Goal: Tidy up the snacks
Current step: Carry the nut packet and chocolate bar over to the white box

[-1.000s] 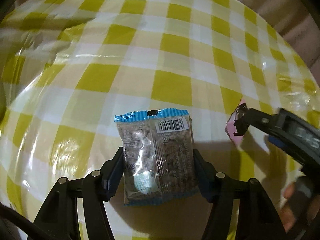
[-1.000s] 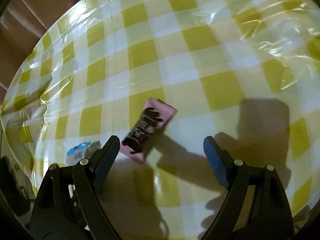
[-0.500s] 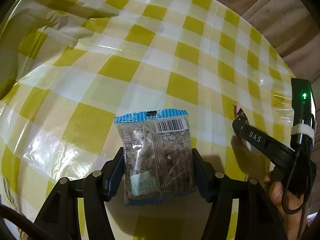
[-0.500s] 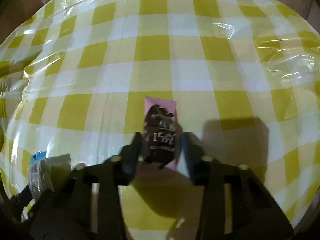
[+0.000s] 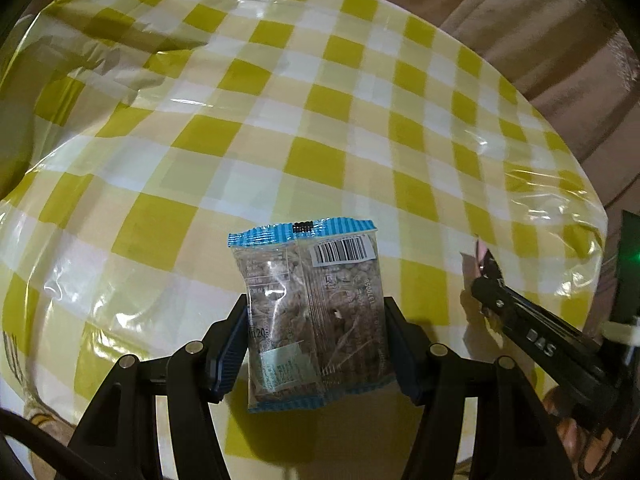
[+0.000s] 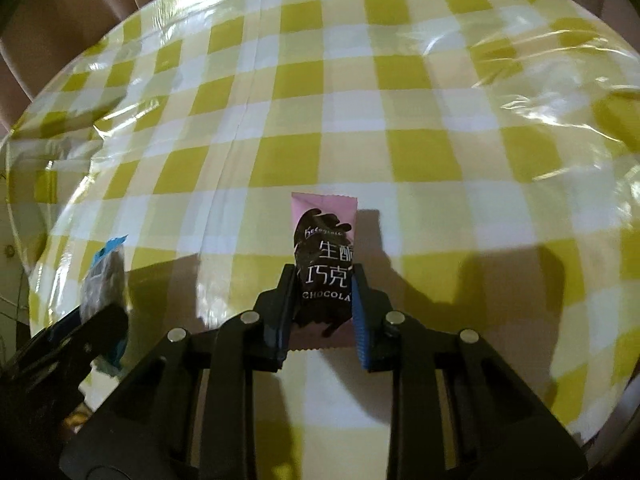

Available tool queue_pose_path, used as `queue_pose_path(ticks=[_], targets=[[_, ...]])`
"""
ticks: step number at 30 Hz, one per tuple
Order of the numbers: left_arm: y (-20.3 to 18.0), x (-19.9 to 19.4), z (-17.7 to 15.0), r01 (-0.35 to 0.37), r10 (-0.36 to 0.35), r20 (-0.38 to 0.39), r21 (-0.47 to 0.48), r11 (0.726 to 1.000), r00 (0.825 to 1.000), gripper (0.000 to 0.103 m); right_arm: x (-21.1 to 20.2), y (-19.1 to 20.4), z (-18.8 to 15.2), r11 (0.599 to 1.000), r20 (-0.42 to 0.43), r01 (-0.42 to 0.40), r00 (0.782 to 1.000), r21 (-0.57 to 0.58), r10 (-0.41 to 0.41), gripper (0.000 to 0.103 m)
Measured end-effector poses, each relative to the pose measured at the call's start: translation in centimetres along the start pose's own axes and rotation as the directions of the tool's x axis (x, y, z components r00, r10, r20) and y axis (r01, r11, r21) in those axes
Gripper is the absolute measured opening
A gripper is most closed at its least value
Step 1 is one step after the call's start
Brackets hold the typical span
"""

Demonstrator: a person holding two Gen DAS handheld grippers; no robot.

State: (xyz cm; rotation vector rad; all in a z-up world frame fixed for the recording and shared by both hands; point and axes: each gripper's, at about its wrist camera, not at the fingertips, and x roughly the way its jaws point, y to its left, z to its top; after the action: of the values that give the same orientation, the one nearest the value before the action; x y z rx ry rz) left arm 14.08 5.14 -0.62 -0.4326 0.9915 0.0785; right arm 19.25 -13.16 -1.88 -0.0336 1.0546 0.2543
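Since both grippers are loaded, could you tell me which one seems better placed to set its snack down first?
Neither clearly: the left gripper grips the clear snack pack, the right gripper the pink chocolate bar, both over bare tablecloth.

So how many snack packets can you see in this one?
2. A clear blue-edged packet is clamped in the left gripper; a pink chocolate packet is clamped in the right gripper. Both are above the tablecloth. Others may lie out of view.

Left wrist view: aimed forward and down along the left tool (image 5: 316,344), close above the bench (image 5: 280,128).
Right wrist view: aimed likewise along the right tool (image 6: 324,312).
Shared: the checked bench; each tool is seen at the other view's edge.
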Motion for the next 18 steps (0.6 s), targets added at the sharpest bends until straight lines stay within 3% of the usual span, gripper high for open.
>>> queue_pose_path(ticks=[18], targets=[[-10.6, -3.5, -5.9, 0.124, -0.119, -0.039, 0.187, 0.975, 0.992, 0.062, -9.8, -7.4, -6.8, 0.998, 0.061, -0.008, 0.998, 0.07, 0.004, 0.029]])
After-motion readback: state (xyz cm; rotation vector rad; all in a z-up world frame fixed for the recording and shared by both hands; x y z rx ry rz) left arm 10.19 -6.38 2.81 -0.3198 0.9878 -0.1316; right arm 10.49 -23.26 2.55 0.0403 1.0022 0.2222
